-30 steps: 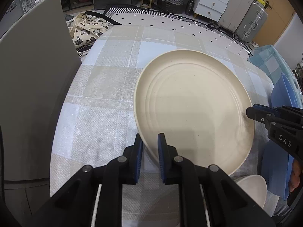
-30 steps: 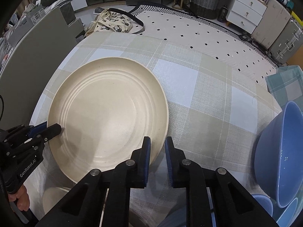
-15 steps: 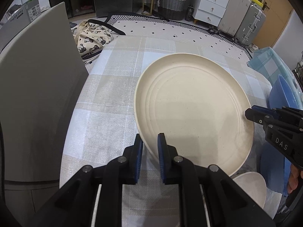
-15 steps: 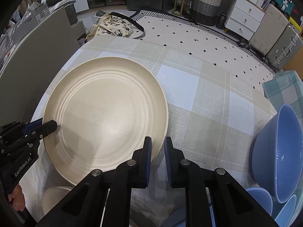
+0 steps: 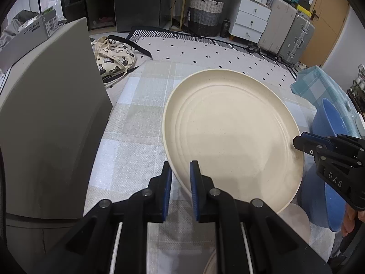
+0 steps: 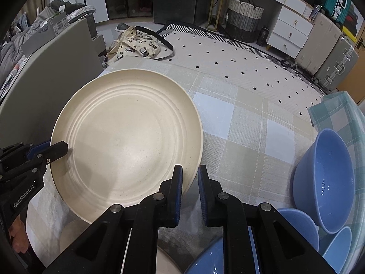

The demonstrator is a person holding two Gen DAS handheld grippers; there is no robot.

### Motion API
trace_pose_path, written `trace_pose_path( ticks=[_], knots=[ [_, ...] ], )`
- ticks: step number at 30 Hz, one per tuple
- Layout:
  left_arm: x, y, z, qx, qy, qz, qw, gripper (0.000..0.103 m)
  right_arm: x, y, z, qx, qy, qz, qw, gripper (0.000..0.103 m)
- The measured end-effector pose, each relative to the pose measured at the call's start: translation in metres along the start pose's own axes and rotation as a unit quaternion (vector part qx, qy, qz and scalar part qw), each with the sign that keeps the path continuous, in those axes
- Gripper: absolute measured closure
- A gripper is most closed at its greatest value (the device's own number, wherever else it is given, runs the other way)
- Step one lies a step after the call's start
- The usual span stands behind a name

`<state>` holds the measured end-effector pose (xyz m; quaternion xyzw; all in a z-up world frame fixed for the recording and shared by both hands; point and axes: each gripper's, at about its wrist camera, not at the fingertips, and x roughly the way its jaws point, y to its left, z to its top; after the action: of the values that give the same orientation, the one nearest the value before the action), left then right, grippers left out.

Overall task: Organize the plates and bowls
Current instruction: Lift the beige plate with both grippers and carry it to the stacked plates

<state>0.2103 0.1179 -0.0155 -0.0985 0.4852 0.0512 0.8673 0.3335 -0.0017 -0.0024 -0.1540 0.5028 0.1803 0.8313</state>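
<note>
Left fingers (image 5: 180, 179): clenched on the near rim of the cream plate (image 5: 230, 134)
Right fingers (image 6: 189, 183): clenched on the plate's opposite rim
Plate: held between both above the checked table (image 6: 239, 123), tilted
Writing: "DAS" on right gripper, "GenRobot.AI" on left
Blue bowls (image 6: 324, 187): at the table's right edge, apart from the plate
</note>
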Motion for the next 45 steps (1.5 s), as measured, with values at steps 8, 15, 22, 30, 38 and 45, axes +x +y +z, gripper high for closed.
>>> trace_pose_path(
  ticks=[8,15,22,30,38,45],
  knots=[
    [-0.020,-0.002,-0.007,0.009,-0.017,-0.006,0.9998,0.090,-0.032,0.006,-0.010,0.002,-0.025,-0.006,1.000,0.089],
    [-0.038,-0.003,-0.016,0.016,-0.032,-0.011,0.9993,0.090,-0.056,0.011,-0.022,0.002,-0.041,-0.008,0.999,0.089],
    [-0.051,-0.001,-0.025,0.024,-0.041,-0.014,0.9987,0.090,-0.079,0.018,-0.039,0.002,-0.057,-0.001,0.998,0.089],
    [-0.060,0.002,-0.037,0.030,-0.045,-0.004,0.9985,0.089,-0.095,0.029,-0.056,-0.006,-0.069,0.004,0.998,0.089],
    [-0.076,0.003,-0.049,0.034,-0.059,-0.004,0.9977,0.089,-0.105,0.033,-0.076,-0.003,-0.080,0.015,0.997,0.089],
    [-0.089,0.000,-0.061,0.038,-0.068,-0.007,0.9970,0.089,-0.113,0.033,-0.095,-0.003,-0.086,0.024,0.996,0.089]
  ],
)
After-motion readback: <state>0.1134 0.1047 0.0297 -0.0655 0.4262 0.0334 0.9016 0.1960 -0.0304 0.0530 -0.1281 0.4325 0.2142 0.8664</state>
